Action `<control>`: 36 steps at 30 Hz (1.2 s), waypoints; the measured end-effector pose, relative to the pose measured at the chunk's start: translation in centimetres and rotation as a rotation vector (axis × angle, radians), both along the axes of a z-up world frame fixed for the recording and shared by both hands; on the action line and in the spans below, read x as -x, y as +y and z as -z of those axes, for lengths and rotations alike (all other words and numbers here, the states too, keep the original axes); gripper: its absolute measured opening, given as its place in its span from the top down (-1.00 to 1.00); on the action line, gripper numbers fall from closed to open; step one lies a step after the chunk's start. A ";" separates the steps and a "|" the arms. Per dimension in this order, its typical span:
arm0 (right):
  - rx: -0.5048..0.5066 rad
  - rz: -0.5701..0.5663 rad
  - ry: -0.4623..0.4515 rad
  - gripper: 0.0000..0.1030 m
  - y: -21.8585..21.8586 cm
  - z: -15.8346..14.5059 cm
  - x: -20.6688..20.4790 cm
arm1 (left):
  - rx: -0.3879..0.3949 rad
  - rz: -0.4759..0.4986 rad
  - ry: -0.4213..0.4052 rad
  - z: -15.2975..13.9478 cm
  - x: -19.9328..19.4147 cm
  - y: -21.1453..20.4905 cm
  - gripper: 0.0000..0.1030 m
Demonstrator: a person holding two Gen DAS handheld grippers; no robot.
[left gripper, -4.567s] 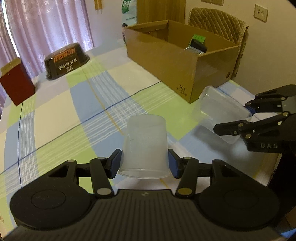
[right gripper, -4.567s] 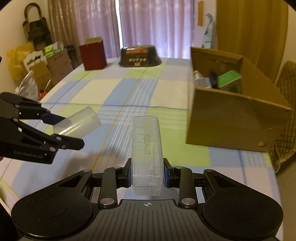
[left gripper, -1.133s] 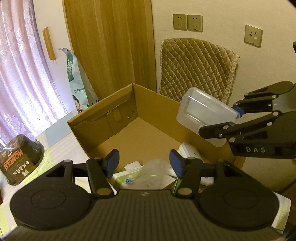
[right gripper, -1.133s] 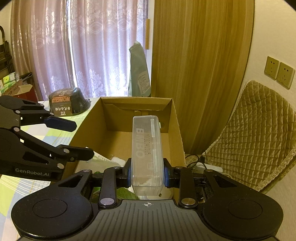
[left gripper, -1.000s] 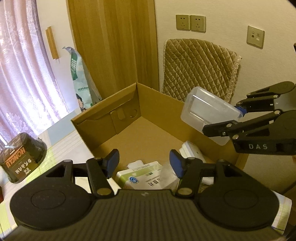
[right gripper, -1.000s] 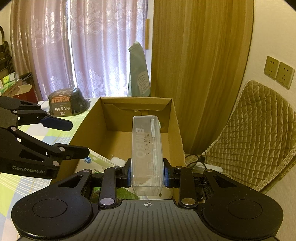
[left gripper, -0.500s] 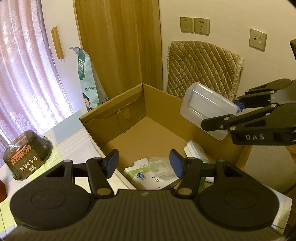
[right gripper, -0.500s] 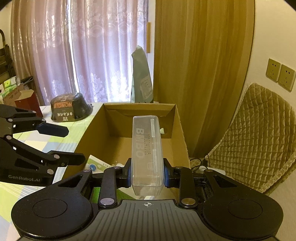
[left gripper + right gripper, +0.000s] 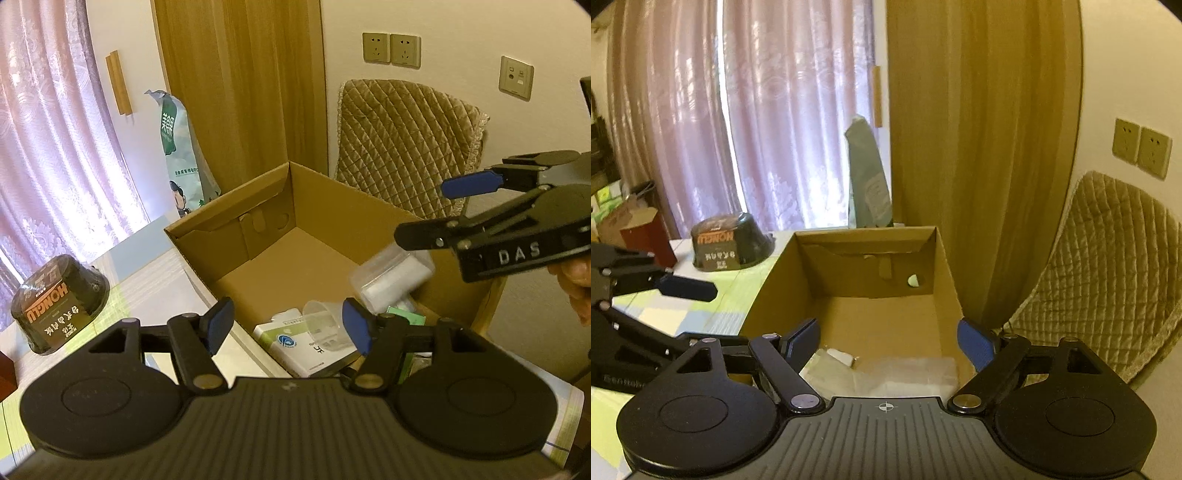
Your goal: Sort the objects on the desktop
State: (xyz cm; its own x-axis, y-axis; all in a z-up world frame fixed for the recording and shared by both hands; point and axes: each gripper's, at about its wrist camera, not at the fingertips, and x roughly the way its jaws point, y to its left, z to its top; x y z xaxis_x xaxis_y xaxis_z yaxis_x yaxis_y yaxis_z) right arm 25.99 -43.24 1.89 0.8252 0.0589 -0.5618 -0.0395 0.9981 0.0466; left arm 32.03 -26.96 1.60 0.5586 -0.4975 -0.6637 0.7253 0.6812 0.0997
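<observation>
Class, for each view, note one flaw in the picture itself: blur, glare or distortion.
Left wrist view: the clear plastic box under the right tongs is smeared by motion blur, and the door frame bows from fisheye distortion. Right wrist view: the curtain glares with backlight, and the cardboard box looks soft.

Warm, dim indoor light, fisheye views

Daylight glows through the curtains; straight edges bow outward, corners go black, and the clear plastic box is motion-blurred.
</observation>
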 end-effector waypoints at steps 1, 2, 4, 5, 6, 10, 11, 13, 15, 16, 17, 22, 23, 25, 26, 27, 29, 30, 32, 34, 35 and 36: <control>0.000 0.000 0.000 -0.64 0.0 0.0 0.1 | -0.001 0.000 0.000 0.0 0.0 0.0 -0.18; -0.003 0.003 0.001 -0.64 0.0 0.0 0.1 | -0.001 0.001 0.001 0.0 0.1 0.0 -0.18; -0.009 0.004 0.006 -0.64 0.0 0.0 0.1 | -0.002 0.002 0.001 0.0 0.2 0.1 -0.19; -0.011 0.004 0.007 -0.64 0.0 0.0 0.2 | -0.002 0.003 0.000 -0.1 0.3 0.2 -0.20; -0.009 0.004 0.005 -0.64 0.1 0.0 0.2 | -0.002 0.003 0.000 -0.1 0.3 0.2 -0.21; -0.012 0.001 0.009 -0.64 0.1 -0.3 0.4 | -0.005 -0.001 -0.003 -0.3 0.5 0.4 -0.23; -0.011 0.003 0.008 -0.64 0.1 -0.4 0.5 | -0.005 -0.001 -0.003 -0.3 0.6 0.4 -0.24; -0.010 0.006 0.005 -0.64 0.1 -0.5 0.7 | -0.006 -0.002 -0.005 -0.5 0.8 0.5 -0.25; -0.012 0.009 0.006 -0.64 0.1 -0.7 1.0 | -0.004 -0.003 -0.008 -0.8 1.0 0.6 -0.25; -0.014 0.010 0.004 -0.64 0.1 -0.8 1.1 | -0.002 -0.005 -0.008 -0.9 1.1 0.7 -0.27; -0.016 0.011 0.003 -0.64 0.1 -0.9 1.3 | 0.001 -0.008 -0.008 -1.1 1.2 0.8 -0.30; -0.031 0.016 0.007 -0.64 0.2 -1.4 2.5 | 0.006 -0.017 -0.006 -1.7 2.3 1.0 -0.35; -0.038 0.017 0.009 -0.64 0.2 -1.5 2.7 | 0.008 -0.021 -0.005 -1.8 2.5 1.1 -0.41; -0.046 0.020 0.011 -0.64 0.3 -1.8 3.3 | 0.012 -0.029 -0.004 -2.0 3.1 1.3 -0.51; -0.048 0.019 0.013 -0.64 0.3 -1.9 3.7 | 0.015 -0.034 -0.004 -2.1 3.5 1.3 -0.55; -0.048 0.019 0.015 -0.65 0.4 -2.0 4.0 | 0.018 -0.039 -0.004 -2.2 3.8 1.4 -0.58; -0.050 0.018 0.018 -0.65 0.5 -2.2 4.7 | 0.024 -0.049 -0.005 -2.4 4.5 1.5 -0.66; -0.050 0.020 0.019 -0.65 0.5 -2.4 5.1 | 0.027 -0.054 -0.005 -2.5 4.9 1.6 -0.68; -0.052 0.025 0.023 -0.65 0.6 -2.6 6.0 | 0.040 -0.066 -0.002 -2.7 5.7 1.9 -0.80; -0.057 0.029 0.029 -0.65 0.5 -2.8 6.8 | 0.055 -0.083 0.001 -2.9 6.6 2.3 -0.89; -0.058 0.032 0.032 -0.65 0.5 -2.9 7.3 | 0.061 -0.092 0.000 -2.9 7.1 2.4 -0.94; -0.058 0.034 0.035 -0.65 0.5 -3.0 7.7 | 0.068 -0.103 -0.003 -3.0 7.7 2.6 -0.98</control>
